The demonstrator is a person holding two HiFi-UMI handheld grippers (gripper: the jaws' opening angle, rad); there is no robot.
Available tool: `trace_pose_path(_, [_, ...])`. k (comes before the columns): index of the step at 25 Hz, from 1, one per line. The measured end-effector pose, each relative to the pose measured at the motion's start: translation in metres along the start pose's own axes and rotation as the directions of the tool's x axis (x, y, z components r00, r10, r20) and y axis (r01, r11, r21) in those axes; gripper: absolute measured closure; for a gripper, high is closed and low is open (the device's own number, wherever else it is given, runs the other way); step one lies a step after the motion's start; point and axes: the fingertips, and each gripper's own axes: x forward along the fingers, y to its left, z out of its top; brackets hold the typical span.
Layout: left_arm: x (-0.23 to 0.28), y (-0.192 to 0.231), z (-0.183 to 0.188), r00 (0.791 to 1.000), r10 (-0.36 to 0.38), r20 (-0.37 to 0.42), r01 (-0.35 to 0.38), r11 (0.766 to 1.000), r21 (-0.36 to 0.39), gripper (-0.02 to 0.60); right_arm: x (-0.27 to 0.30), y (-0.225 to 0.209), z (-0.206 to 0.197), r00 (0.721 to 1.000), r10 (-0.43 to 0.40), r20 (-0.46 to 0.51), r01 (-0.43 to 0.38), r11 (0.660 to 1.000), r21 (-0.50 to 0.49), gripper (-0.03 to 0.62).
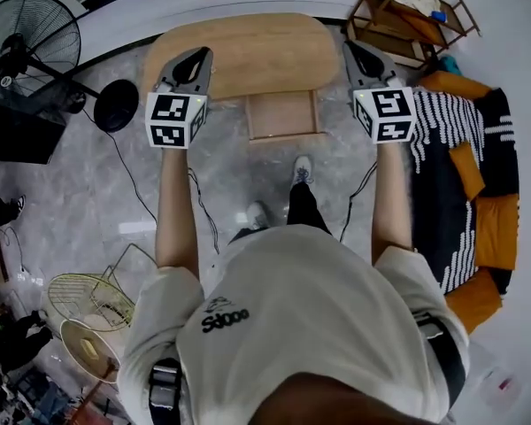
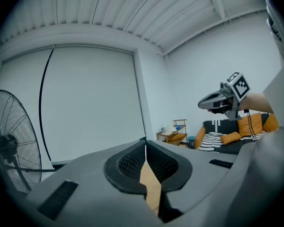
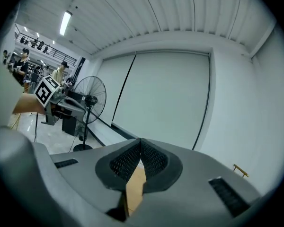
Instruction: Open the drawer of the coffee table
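Drawer (image 1: 283, 113) stands pulled out from the table (image 1: 248, 47), top centre of the head view, toward the person's feet. Left gripper (image 1: 197, 58) sits upper left of centre, over the table's left end in the picture, jaws pressed together and empty. Right gripper (image 1: 357, 56) sits upper right, just past the table's right end, jaws also pressed together and empty. Neither touches the drawer. Both point roughly level at a white wall. Fan (image 1: 34, 38) upper left, sofa (image 1: 482, 175) at right edge, shelf (image 1: 407, 16) upper right.
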Motion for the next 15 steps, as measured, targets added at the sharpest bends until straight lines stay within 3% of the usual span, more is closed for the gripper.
trace_pose_path(3, [-0.029, -0.004, 0.011, 1.000, -0.025, 0.009, 0.025, 1.000, 0.015, 0.557, -0.025, 0.017, 0.019, 1.000, -0.009, 0.010, 0.010, 1.000, -0.022, 0.588])
trace_pose_path(8, [-0.047, -0.020, 0.029, 0.999, -0.050, 0.007, 0.049, 0.994, 0.101, 0.557, -0.054, 0.018, 0.046, 0.999, -0.018, 0.047, 0.021, 0.998, -0.060, 0.588])
trace_pose_path(15, [-0.051, -0.041, 0.064, 0.997, 0.037, 0.067, -0.041, 0.998, 0.056, 0.557, -0.075, -0.002, 0.055, 0.996, 0.021, 0.083, -0.014, 0.997, -0.079, 0.588])
